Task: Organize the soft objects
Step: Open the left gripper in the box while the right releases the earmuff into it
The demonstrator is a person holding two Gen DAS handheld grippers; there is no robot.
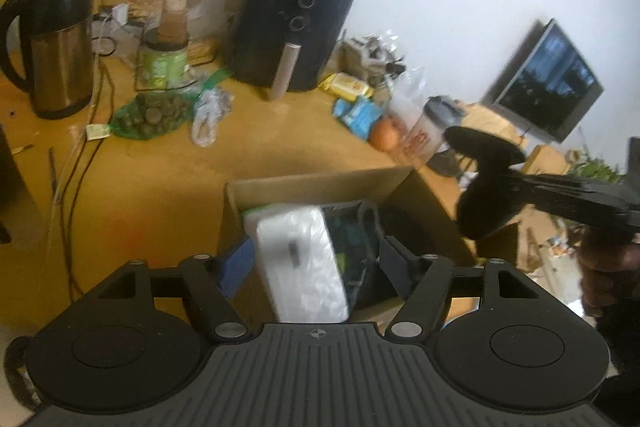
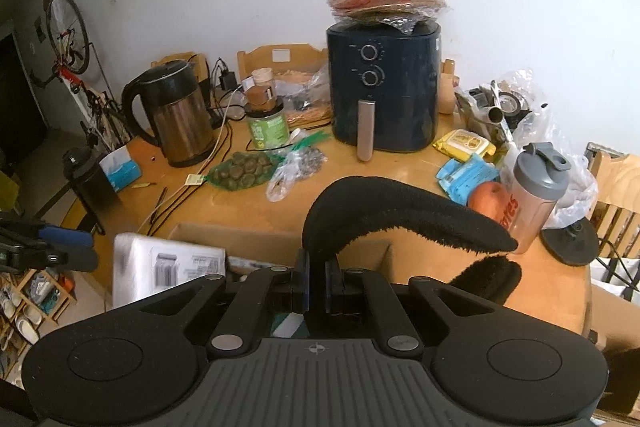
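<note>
the right gripper (image 2: 316, 287) clamps shut on a black fuzzy sock (image 2: 400, 215) (drooping over the table). the left gripper (image 1: 316, 263) stands open around a white plastic-wrapped pack (image 1: 300, 259), pads not pressing, over the cardboard box (image 1: 320, 183).

Black sock (image 2: 400, 211), white packet (image 1: 300, 259), brown box (image 1: 320, 183)

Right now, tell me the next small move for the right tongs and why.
Probably carry the black fuzzy piece over the open cardboard box and lower it in. The right tongs are shut on it, and the white wrapped pack already sits in the box between the left tongs' open jaws.
</note>
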